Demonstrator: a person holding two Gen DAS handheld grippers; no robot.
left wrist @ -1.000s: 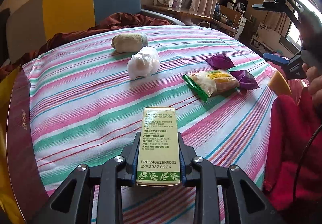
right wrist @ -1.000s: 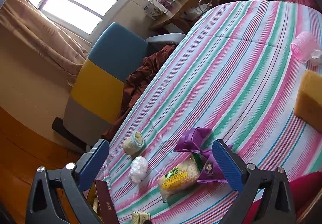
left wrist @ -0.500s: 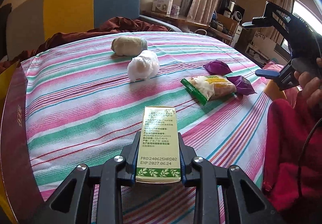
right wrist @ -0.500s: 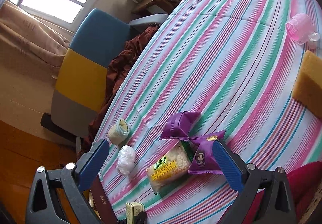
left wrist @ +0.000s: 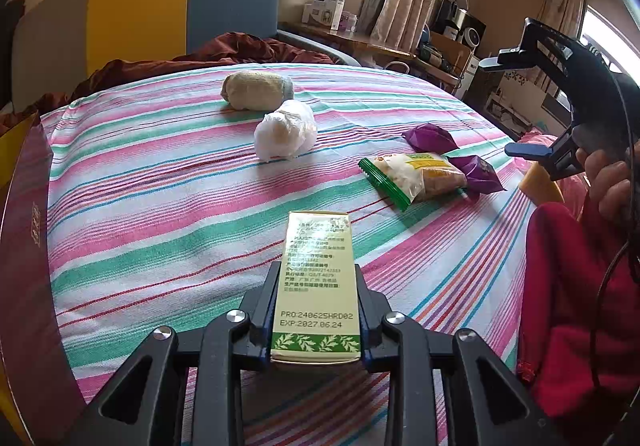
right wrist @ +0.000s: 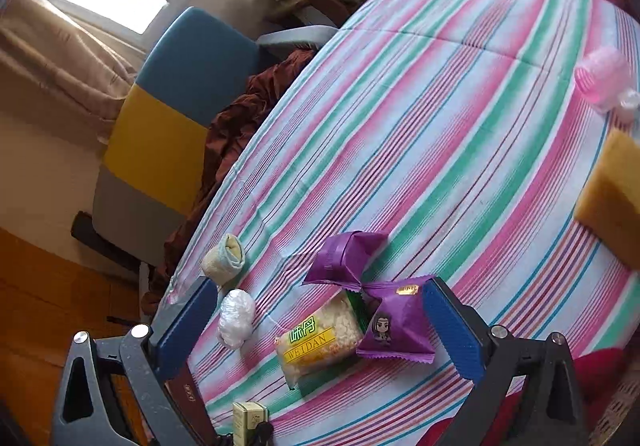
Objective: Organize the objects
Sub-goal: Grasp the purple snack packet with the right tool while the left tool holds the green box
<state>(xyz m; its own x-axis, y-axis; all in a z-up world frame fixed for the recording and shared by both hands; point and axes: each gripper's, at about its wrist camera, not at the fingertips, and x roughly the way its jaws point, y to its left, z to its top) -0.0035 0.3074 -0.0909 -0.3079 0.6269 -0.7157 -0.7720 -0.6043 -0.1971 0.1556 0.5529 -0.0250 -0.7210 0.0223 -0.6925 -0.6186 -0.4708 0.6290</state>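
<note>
My left gripper is shut on a small pale green box with printed dates, held just above the striped tablecloth. The same green box shows at the bottom of the right wrist view. My right gripper hangs open high over the table, its blue pads wide apart with nothing between them. Below it lie a yellow-and-green snack pack, two purple snack packets, a crumpled white plastic bag and a rolled beige sock.
A dark red gift box stands at the table's left edge. A yellow sponge and a pink bottle lie at the far right. A blue, yellow and grey chair with a brown cloth stands behind. A red sleeve is at the right.
The right gripper tipped downward a little, so the snack packs sit higher between its fingers. The left gripper with the green box has stayed in place.
</note>
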